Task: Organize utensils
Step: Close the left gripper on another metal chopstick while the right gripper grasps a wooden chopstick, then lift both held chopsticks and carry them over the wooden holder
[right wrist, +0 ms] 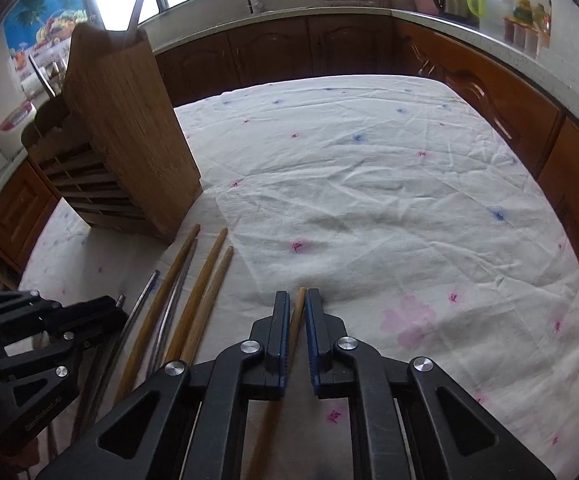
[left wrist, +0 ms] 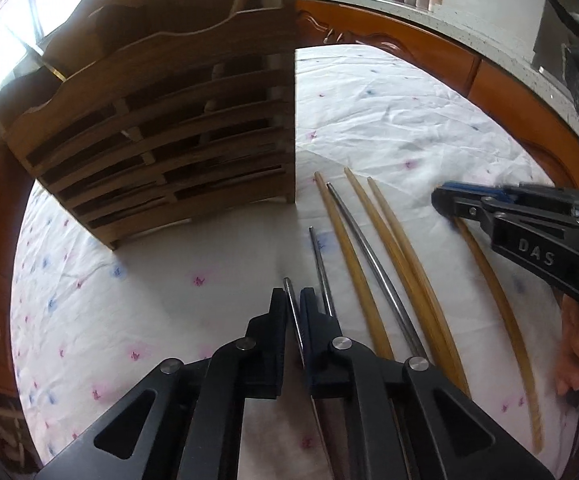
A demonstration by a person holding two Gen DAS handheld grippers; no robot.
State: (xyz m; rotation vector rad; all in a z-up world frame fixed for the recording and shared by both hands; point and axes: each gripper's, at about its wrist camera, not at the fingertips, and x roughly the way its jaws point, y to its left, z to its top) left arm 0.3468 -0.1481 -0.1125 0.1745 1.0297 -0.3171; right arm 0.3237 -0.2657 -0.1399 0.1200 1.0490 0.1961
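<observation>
Two grippers are clenched on chopsticks lying on the cloth-covered table (right wrist: 369, 184). Left gripper (left wrist: 294, 300) pinches a thin metal chopstick (left wrist: 293, 320); right gripper (right wrist: 298, 300) grips a round wooden chopstick (right wrist: 299, 308). Between them, a loose row of chopsticks lies side by side: three slender wooden ones (left wrist: 393, 256) and two of smooth steel (left wrist: 361, 248). Beyond the row, towards the table's far left corner, a slatted bamboo utensil holder (right wrist: 129, 132) stands upright, its solid side panel just beside the chopstick tips. Wrinkled white floral cloth (left wrist: 369, 120) covers the rest.
</observation>
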